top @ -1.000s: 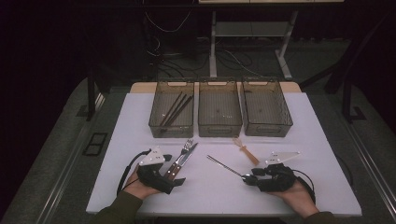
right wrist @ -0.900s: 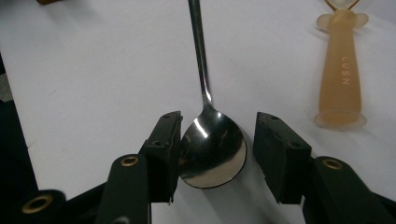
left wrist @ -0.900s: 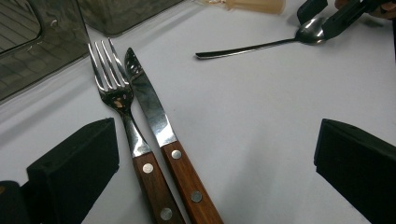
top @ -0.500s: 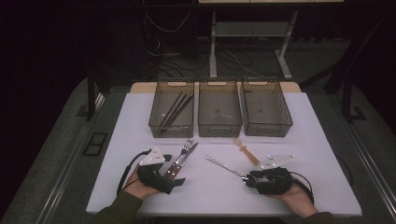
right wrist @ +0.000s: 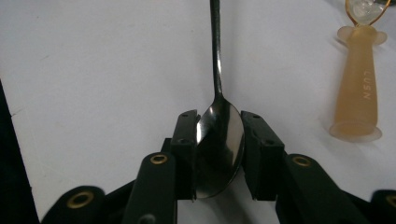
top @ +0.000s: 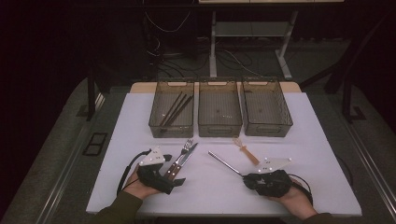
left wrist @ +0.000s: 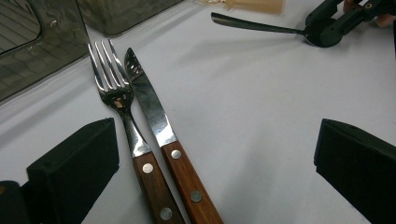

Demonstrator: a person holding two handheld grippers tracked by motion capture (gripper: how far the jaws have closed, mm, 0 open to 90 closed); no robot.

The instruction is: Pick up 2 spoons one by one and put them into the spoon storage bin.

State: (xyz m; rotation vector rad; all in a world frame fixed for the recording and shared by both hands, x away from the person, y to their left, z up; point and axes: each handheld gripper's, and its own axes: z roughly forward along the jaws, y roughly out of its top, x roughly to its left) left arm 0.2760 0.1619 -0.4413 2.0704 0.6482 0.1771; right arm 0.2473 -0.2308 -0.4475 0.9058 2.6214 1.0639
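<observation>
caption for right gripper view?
Right gripper fingers closing around a steel spoon's bowl on the white table.

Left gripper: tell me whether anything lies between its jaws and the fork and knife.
Nothing visible does. The left gripper stands open with the fork and knife lying side by side on bare table between its jaws, untouched.

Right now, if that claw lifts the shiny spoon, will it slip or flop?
The spoon looks like polished metal, so it should stay stiff. The right claw has just been closing on its smooth, curved bowl, so it might slip or swivel. Its long handle sticks far out, so it will probably droop at that end.
</observation>
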